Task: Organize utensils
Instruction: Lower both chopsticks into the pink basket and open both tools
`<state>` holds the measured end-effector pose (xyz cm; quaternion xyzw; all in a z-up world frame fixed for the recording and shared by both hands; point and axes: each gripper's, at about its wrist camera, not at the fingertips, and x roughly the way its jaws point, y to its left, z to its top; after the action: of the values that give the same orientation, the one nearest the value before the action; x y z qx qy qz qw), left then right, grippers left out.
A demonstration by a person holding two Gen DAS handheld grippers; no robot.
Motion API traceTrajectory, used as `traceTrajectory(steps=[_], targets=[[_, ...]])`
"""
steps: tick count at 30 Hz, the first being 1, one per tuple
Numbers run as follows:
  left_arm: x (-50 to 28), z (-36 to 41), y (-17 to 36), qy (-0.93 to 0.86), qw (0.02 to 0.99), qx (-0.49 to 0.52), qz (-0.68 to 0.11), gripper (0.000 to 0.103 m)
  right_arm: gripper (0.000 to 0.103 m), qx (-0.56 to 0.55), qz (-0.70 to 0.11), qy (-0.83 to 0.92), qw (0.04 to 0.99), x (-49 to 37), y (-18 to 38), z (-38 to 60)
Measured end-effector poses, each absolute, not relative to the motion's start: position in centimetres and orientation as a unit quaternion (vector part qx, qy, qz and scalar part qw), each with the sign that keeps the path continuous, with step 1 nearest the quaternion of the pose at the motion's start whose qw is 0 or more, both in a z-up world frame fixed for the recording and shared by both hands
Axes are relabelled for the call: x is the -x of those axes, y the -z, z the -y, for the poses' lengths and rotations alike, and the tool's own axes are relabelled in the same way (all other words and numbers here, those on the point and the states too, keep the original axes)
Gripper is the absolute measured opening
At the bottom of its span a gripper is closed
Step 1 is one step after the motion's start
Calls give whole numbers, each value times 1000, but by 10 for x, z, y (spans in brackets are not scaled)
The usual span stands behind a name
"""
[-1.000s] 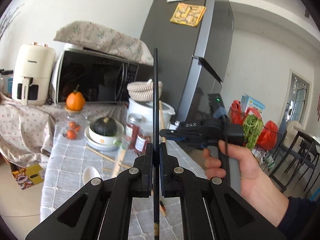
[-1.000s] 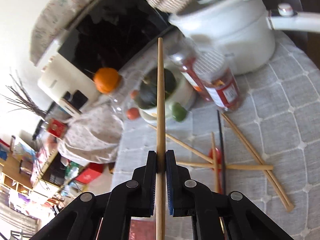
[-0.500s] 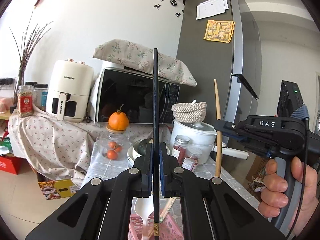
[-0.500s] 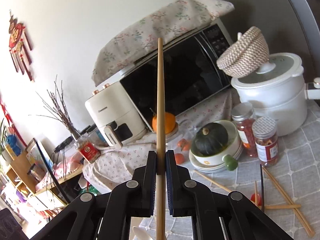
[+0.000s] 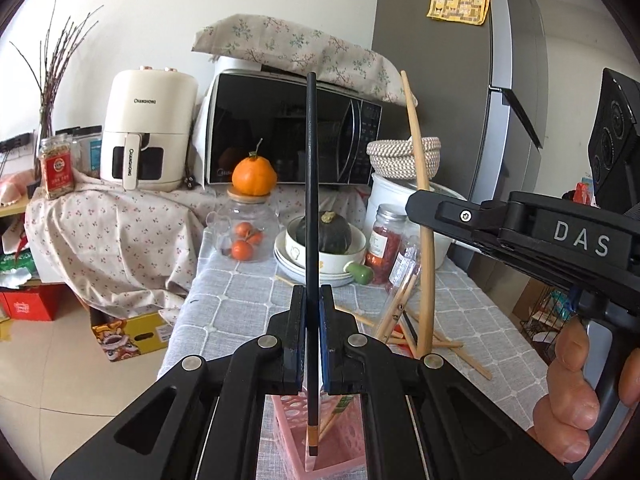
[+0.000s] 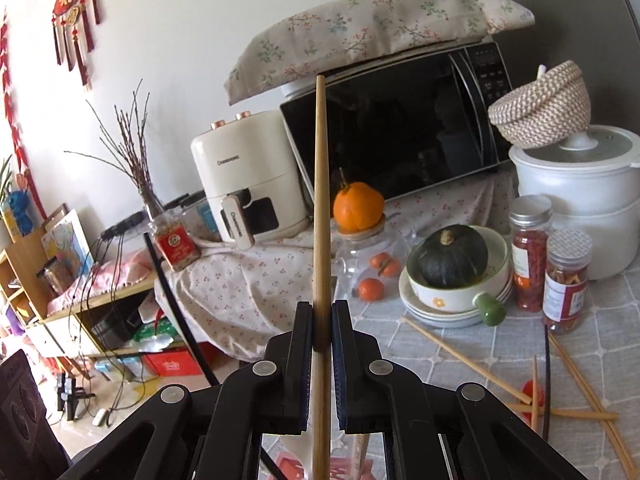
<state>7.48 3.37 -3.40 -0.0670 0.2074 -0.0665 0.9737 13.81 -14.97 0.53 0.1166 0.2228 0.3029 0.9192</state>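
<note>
Left wrist view: the left gripper (image 5: 312, 304) has its jaws clenched on a black chopstick (image 5: 311, 184), which stands nearly upright between the pads, its lower end with a gold band hanging over a pink slotted basket (image 5: 294, 432) at the near edge of the counter (image 5: 224, 304). To the right, a hand (image 5: 580, 408) holds the right gripper (image 6: 322, 320), whose jaws pinch a wooden chopstick (image 5: 420, 208) that rises in front of the woven basket (image 5: 402, 156) sitting on the white pot (image 5: 384, 200).

In the right wrist view the same wooden chopstick runs straight up from the closed pads, and the black chopstick shows as a dark line to the left. Loose wooden chopsticks (image 6: 576, 392) lie crossed on the grey checked cloth at right, with another black one among them, near two spice jars (image 6: 566, 280). A dark squash (image 6: 452, 258) sits in a bowl on stacked plates further back, beside a glass jar topped by an orange (image 6: 356, 206).
</note>
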Motion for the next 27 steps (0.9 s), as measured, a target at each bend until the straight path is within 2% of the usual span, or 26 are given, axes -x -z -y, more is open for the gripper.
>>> traceTrajectory(steps=[5, 10, 15, 25, 27], targets=[[-81, -31, 38, 92, 960, 73, -254, 7, 9, -105, -231, -301, 919, -139, 6, 141], [-80, -37, 31, 87, 960, 83, -252, 10, 9, -87, -239, -306, 918, -138, 15, 131], [-81, -50, 28, 85, 954, 120, -263, 22, 9, -72, -246, -307, 917, -138, 21, 124], [-81, -68, 24, 71, 949, 164, -259, 27, 9, -52, -257, -306, 915, -139, 28, 118], [-82, -72, 25, 69, 946, 174, -265, 31, 9, -48, -258, -305, 916, -139, 28, 117]])
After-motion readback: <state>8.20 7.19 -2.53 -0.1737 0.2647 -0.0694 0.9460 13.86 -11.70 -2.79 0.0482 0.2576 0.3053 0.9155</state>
